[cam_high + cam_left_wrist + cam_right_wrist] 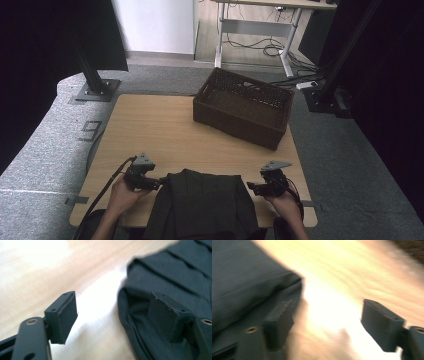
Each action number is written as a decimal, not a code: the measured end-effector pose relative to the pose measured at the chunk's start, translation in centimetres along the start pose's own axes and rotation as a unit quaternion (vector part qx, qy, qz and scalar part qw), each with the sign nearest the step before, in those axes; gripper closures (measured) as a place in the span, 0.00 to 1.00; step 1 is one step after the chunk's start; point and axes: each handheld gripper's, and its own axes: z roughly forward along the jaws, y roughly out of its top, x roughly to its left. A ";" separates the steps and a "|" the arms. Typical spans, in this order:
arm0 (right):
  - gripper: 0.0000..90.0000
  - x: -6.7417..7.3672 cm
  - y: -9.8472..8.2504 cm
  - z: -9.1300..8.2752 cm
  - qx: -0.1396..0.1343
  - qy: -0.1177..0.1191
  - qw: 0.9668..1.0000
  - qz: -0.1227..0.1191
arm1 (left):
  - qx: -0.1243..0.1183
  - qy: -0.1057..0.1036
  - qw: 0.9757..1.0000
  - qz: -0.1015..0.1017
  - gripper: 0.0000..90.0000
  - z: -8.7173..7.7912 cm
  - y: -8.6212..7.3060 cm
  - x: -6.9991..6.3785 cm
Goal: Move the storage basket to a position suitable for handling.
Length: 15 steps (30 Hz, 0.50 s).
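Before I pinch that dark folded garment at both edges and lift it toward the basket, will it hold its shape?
Probably not. The dark garment lies in soft layered folds, so it should sag between the left gripper and right gripper, both open. It looks light. The folds may slip apart, so pinch through all layers.

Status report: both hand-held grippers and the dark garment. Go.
Left hand-held gripper open at the dark garment's left edge. Right hand-held gripper open at its right edge. Garment lies folded at table's near edge, unheld. Wicker basket beyond, path clear.
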 end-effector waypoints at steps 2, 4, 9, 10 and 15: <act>0.24 -0.8 0.2 -0.1 -0.004 -0.013 1.000 0.006 | 0.002 0.010 1.000 0.008 0.22 0.2 1.1 0.4; 0.17 -1.5 0.2 0.0 -0.009 -0.025 1.000 0.017 | 0.000 0.014 1.000 0.002 0.18 0.5 2.3 0.9; 0.15 -2.8 -0.8 0.9 -0.013 -0.048 0.998 0.043 | -0.006 0.011 1.000 -0.003 0.15 1.4 5.2 2.2; 0.14 -2.9 -1.1 1.2 -0.008 -0.050 0.998 0.046 | -0.004 0.012 1.000 -0.003 0.14 1.5 5.6 2.4; 0.00 -3.4 -2.4 2.6 0.007 -0.061 0.997 0.044 | -0.007 0.019 1.000 -0.001 0.14 2.2 8.4 3.2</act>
